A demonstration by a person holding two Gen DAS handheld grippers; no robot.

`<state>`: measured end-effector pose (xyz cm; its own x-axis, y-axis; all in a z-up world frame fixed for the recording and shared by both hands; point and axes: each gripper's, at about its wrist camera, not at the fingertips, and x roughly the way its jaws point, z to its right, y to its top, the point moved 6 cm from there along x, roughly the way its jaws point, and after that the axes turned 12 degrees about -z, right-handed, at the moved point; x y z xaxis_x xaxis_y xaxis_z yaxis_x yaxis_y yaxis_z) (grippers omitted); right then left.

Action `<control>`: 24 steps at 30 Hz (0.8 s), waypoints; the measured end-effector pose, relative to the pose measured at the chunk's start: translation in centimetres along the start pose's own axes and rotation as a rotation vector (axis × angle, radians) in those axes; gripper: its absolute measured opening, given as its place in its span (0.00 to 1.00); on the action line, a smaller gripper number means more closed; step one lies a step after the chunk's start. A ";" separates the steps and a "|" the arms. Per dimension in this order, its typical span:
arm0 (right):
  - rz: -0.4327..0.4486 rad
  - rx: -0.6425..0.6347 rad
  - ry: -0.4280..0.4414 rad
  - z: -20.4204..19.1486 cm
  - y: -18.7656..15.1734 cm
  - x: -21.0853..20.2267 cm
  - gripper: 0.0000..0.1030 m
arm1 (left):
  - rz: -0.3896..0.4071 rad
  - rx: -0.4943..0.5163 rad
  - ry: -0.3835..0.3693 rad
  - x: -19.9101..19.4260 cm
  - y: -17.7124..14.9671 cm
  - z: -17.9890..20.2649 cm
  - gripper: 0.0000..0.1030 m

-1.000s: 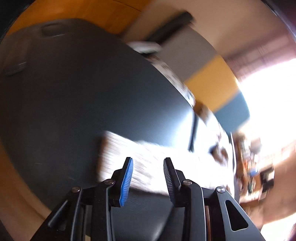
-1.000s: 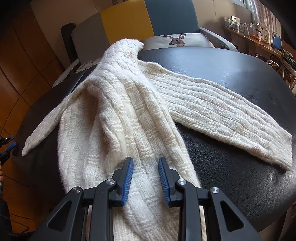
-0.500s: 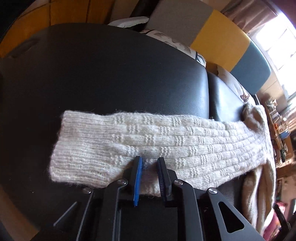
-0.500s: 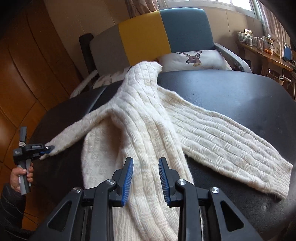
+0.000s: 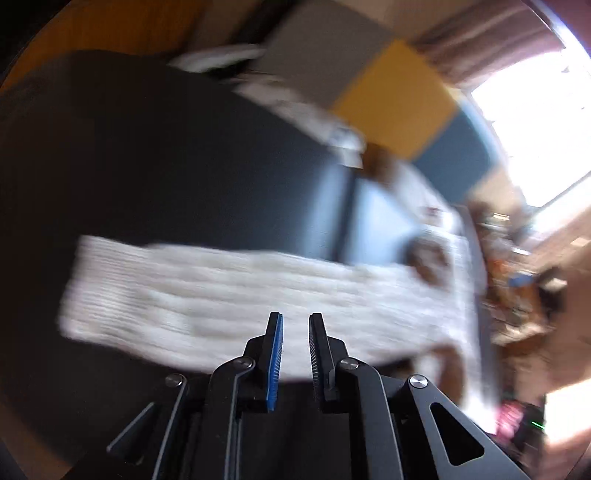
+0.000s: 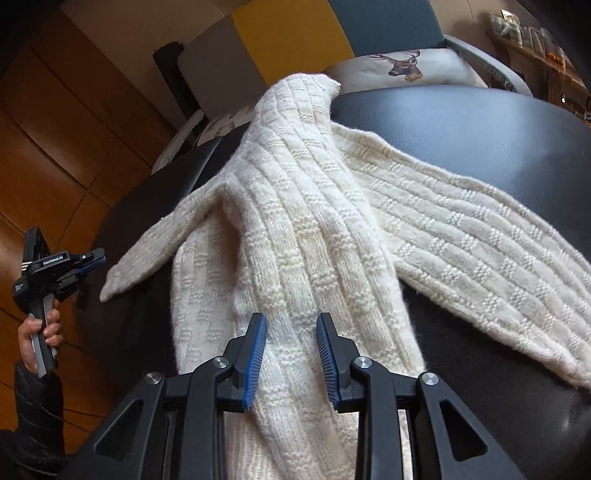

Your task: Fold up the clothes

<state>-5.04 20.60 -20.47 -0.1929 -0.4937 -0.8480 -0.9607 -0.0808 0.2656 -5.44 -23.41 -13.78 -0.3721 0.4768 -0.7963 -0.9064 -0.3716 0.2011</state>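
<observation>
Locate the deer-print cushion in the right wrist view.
The deer-print cushion sits top right of centre, on the chair behind the black table, beside the sweater.

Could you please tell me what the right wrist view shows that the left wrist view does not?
Only the right wrist view: a hand holding the left gripper, whose jaws have just been closing with nothing between them. Only the left wrist view: a bright window. Both: the cream knit sweater on the black table, and the grey, yellow and blue chair.
</observation>
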 end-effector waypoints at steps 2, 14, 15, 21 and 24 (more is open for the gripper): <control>0.016 0.018 0.025 0.2 -0.2 -0.3 0.28 | -0.057 0.063 -0.160 1.3 -1.6 4.8 0.17; 0.109 0.119 -0.003 5.2 -3.3 -4.1 0.28 | -0.426 0.113 -0.287 17.6 -5.3 20.3 0.28; 0.112 0.137 0.000 5.8 -3.5 -4.0 0.28 | -0.432 0.102 -0.278 17.7 -5.4 20.4 0.31; 0.136 0.192 0.034 7.3 -3.8 -3.8 0.28 | -0.436 0.105 -0.233 18.0 -5.5 20.7 0.45; 0.141 0.186 0.024 7.3 -3.5 -3.6 0.28 | -0.419 0.131 -0.214 18.1 -5.8 21.0 0.43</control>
<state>-2.41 29.01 -21.76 -0.3248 -0.5097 -0.7967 -0.9454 0.1505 0.2891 -11.11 4.15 -17.39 0.0098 0.7223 -0.6915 -0.9994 -0.0157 -0.0306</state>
